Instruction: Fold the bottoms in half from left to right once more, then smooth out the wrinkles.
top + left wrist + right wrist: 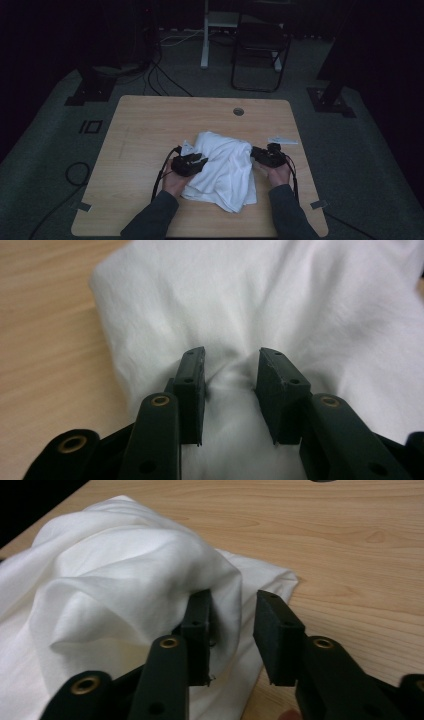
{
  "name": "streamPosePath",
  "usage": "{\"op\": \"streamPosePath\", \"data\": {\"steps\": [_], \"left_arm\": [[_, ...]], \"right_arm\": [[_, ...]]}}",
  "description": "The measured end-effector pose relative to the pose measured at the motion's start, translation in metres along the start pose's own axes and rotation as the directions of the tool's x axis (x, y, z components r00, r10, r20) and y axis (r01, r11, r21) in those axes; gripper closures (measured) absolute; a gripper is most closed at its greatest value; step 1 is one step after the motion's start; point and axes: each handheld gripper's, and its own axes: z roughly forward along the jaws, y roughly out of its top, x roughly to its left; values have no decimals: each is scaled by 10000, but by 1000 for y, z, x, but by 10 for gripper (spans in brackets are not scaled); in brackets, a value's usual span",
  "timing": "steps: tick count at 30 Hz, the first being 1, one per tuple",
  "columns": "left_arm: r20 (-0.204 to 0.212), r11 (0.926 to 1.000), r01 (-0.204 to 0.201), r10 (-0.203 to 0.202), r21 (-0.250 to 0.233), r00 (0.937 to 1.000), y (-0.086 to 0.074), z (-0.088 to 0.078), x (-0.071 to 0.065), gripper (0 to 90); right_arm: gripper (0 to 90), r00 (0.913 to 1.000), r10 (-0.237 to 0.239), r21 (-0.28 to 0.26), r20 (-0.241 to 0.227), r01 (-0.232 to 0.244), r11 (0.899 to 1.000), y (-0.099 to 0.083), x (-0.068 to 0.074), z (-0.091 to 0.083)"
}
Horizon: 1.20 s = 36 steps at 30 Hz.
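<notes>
Left hand-held gripper [231, 371]: jaws part-open, pinching a ridge of white cloth [280, 305].
Right hand-held gripper [232, 617]: part-open, cloth fold between its jaws, unpressed.
Surface [145, 125]: wooden, beneath the cloth.

cloth [280, 305]: runs off the top, right and bottom edges in the left gripper view
left gripper [190, 164]: partly tucked under cloth folds
far room: too dark to make out
small white thing [281, 140]: too tiny to tell

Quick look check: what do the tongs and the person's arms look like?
Both tongs, left and right, are black, each with two flat rectangular pads on arms with brass-ringed holes. A black cable trails from each. The sleeves are dark grey.
</notes>
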Motion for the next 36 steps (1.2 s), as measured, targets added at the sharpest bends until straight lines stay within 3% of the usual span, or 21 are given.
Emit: {"op": "streamPosePath", "data": {"steps": [5, 7, 10, 15, 18, 21, 22, 24, 26, 28, 32, 36], "left_arm": [[-102, 9999, 109, -110, -84, 9999, -2, -1, -1, 651], [-196, 9999, 103, -106, -137, 9998, -3, 0, -2, 651], [-277, 9996, 169, -175, -217, 9995, -4, 0, -4, 652], [-429, 9993, 211, -224, -298, 9988, -6, -1, -8, 652], [-544, 9995, 148, -163, -295, 9984, -7, -1, -11, 652], [-581, 9994, 115, -134, -317, 9982, -8, -2, -12, 653], [-598, 9993, 144, -164, -348, 9981, -8, -2, -12, 654], [-694, 9992, 148, -174, -371, 9974, -10, -2, -12, 658], [-803, 9995, 123, -146, -288, 9967, -10, -2, -12, 668], [-892, 9996, 61, -85, -277, 9960, -10, -1, -13, 678], [-992, 9997, -60, 37, -233, 9951, -10, 0, -16, 684], [-1061, 9998, -69, 48, -195, 9943, -10, -1, -17, 685]], "right_arm": [[535, 9958, -424, -27, 805, 428, 9991, 5, 7, -19], [523, 9938, -623, -162, 925, 640, 9978, 7, 10, -29], [519, 9927, -793, -559, 905, 846, 9948, 10, 18, -48], [517, 9899, -1347, -1266, 443, 1393, 9821, 14, 43, -68], [476, 9874, -1583, -1256, 57, 1578, 9794, 16, 55, -64], [435, 9817, -1892, -635, 212, 1901, 9797, 17, 64, -44], [468, 9793, -1988, -404, 381, 2003, 9789, 16, 65, -36], [711, 9797, -1940, 13, 513, 1942, 9810, 16, 61, -23], [863, 9801, -1732, 379, 975, 1702, 9847, 16, 52, -15], [876, 9844, -1259, 300, 1228, 1231, 9919, 15, 39, -17], [874, 9822, -606, 135, 1777, 591, 9982, 13, 16, -29], [871, 9708, -872, 445, 2236, 792, 9959, 6, 19, -31]]}}
